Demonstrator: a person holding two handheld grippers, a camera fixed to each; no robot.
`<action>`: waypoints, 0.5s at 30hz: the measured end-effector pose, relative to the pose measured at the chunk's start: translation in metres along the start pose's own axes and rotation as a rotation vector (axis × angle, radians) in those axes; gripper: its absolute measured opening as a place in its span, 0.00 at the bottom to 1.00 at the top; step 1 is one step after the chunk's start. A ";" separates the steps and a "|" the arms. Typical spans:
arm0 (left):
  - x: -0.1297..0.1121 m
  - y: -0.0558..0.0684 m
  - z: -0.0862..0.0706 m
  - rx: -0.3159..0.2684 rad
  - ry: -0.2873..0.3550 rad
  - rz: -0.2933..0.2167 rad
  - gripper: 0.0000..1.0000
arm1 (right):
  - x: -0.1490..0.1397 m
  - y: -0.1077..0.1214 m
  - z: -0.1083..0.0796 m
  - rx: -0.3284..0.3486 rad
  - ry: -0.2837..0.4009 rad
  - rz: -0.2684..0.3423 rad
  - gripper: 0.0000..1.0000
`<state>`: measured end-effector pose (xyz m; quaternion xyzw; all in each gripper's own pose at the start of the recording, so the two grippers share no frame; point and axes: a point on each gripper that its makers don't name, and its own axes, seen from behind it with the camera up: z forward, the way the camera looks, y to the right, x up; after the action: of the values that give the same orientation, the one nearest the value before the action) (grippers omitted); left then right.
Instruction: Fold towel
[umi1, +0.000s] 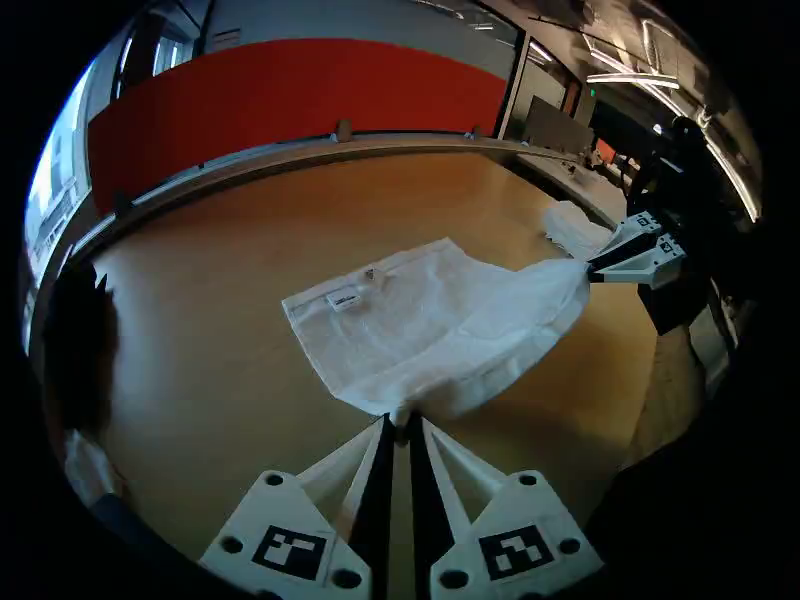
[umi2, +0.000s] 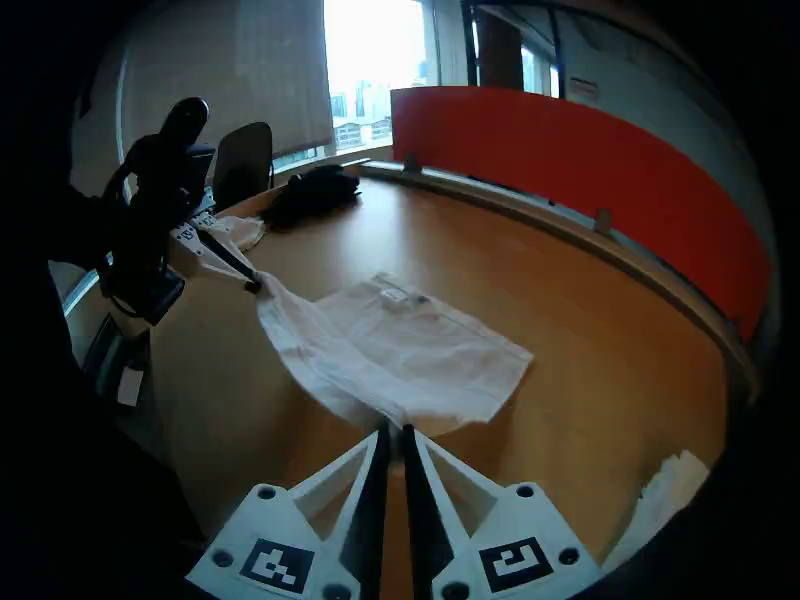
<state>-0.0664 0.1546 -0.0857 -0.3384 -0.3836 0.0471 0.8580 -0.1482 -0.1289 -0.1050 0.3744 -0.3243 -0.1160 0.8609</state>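
Observation:
A white towel (umi1: 430, 320) lies spread on the wooden table (umi1: 200, 330), with a small label (umi1: 345, 298) near its far edge. My left gripper (umi1: 400, 420) is shut on the towel's near corner, which is lifted a little. Farther right, my right gripper (umi1: 592, 270) pinches another corner, pulling that edge up off the table. In the right gripper view the towel (umi2: 410, 350) lies flat ahead, the right gripper (umi2: 393, 428) is shut on its near corner, and the left gripper (umi2: 252, 284), held by a person's hand, grips the raised corner at left.
A red partition (umi1: 290, 95) runs along the table's far edge. A second white cloth (umi1: 575, 228) lies near the table's right edge, also seen as a white cloth (umi2: 665, 490) at lower right. A black bag (umi2: 315, 190) sits at the far corner, with office chairs (umi2: 245, 160) behind it.

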 end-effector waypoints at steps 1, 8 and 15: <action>0.001 0.000 -0.002 0.000 0.002 -0.003 0.11 | 0.000 -0.001 -0.001 0.001 0.000 0.000 0.11; 0.007 0.002 -0.010 -0.001 0.012 -0.007 0.11 | 0.004 -0.007 -0.009 0.004 -0.001 0.011 0.11; 0.009 0.005 -0.017 -0.004 0.012 -0.007 0.11 | 0.007 -0.012 -0.018 0.009 0.000 0.014 0.11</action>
<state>-0.0477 0.1518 -0.0910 -0.3392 -0.3797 0.0412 0.8597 -0.1306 -0.1303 -0.1198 0.3758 -0.3274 -0.1086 0.8601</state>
